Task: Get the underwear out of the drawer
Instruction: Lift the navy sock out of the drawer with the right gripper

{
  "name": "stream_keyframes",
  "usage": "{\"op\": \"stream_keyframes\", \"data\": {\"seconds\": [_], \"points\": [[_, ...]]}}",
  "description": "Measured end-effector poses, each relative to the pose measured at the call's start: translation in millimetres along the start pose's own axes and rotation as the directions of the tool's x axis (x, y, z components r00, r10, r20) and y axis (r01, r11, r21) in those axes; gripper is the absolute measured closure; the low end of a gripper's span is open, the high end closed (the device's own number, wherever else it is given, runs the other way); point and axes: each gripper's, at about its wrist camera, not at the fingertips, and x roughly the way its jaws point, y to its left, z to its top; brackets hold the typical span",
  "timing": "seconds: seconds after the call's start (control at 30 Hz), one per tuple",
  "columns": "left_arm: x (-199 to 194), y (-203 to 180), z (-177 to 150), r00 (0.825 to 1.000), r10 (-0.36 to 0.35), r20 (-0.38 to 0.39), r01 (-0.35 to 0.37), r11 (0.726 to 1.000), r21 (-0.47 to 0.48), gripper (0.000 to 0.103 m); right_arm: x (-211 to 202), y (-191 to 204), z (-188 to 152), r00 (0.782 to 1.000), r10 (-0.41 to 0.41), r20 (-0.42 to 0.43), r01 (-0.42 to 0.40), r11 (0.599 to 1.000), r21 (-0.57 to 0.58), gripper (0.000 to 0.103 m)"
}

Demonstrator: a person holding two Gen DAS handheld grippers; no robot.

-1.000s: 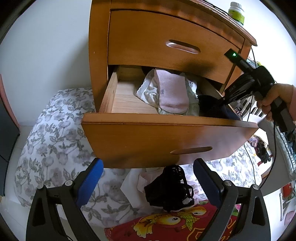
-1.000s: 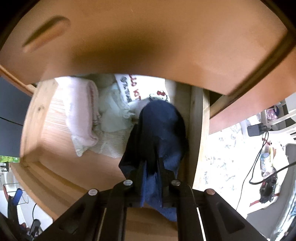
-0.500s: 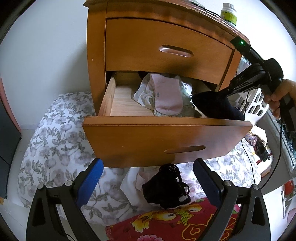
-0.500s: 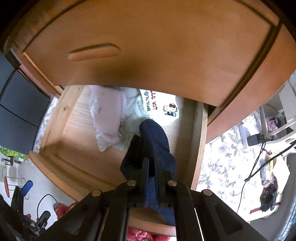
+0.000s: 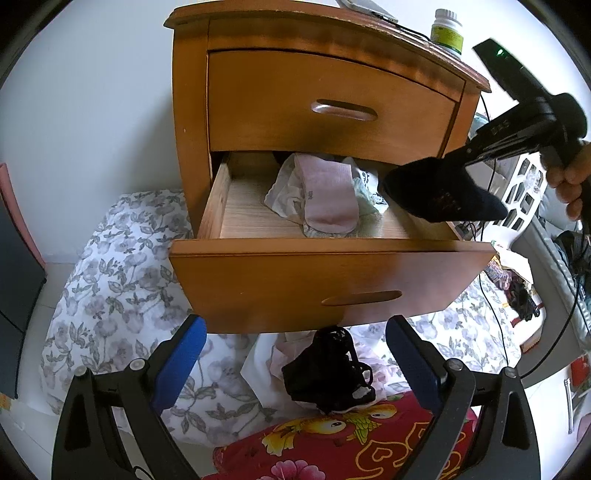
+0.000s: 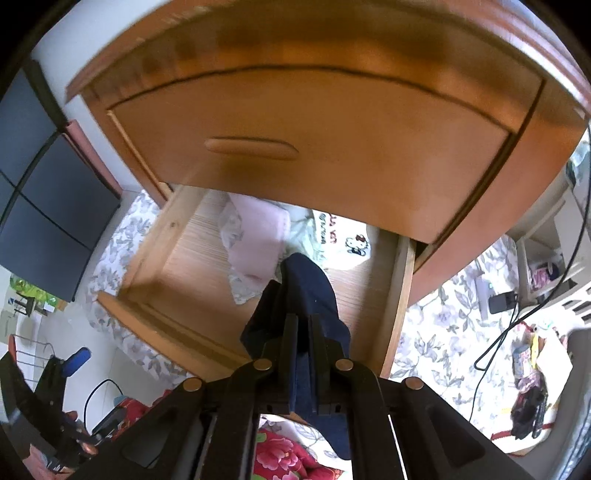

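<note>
Right gripper [image 6: 303,325] is clamped tight on a dark navy underwear piece [image 5: 443,195], pinched between both fingers. The garment hangs clear of the open lower drawer [image 5: 332,273], above its right end, touching neither the wood nor the other clothes. A hand [image 5: 570,181] holds that gripper at the far right of the left wrist view.

In the drawer: a folded pink garment [image 5: 327,195] on top of pale white and green pieces [image 5: 286,192], bunched toward the middle and back; the left part of the drawer floor is bare wood. From the right wrist view, a white piece with a cartoon print [image 6: 345,240] lies at the back right.

Left gripper [image 5: 295,365]: jaws wide apart, nothing between them, low in front of the drawer face. Below it, a black lacy garment [image 5: 328,373] lies on a floral sheet [image 5: 122,288], next to a red printed cloth [image 5: 340,446].

Upper drawer [image 5: 325,107] is closed. A green-labelled bottle [image 5: 447,31] stands on the nightstand top, right rear.
</note>
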Motion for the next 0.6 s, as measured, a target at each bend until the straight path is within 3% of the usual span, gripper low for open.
{"op": "stream_keyframes", "data": {"seconds": [0.6], "points": [[-21.9, 2.9, -3.6, 1.000, 0.022, 0.002, -0.022, 0.999, -0.033, 0.005, -78.6, 71.9, -36.7, 0.994, 0.042, 0.098, -0.021, 0.978, -0.206, 0.098]]}}
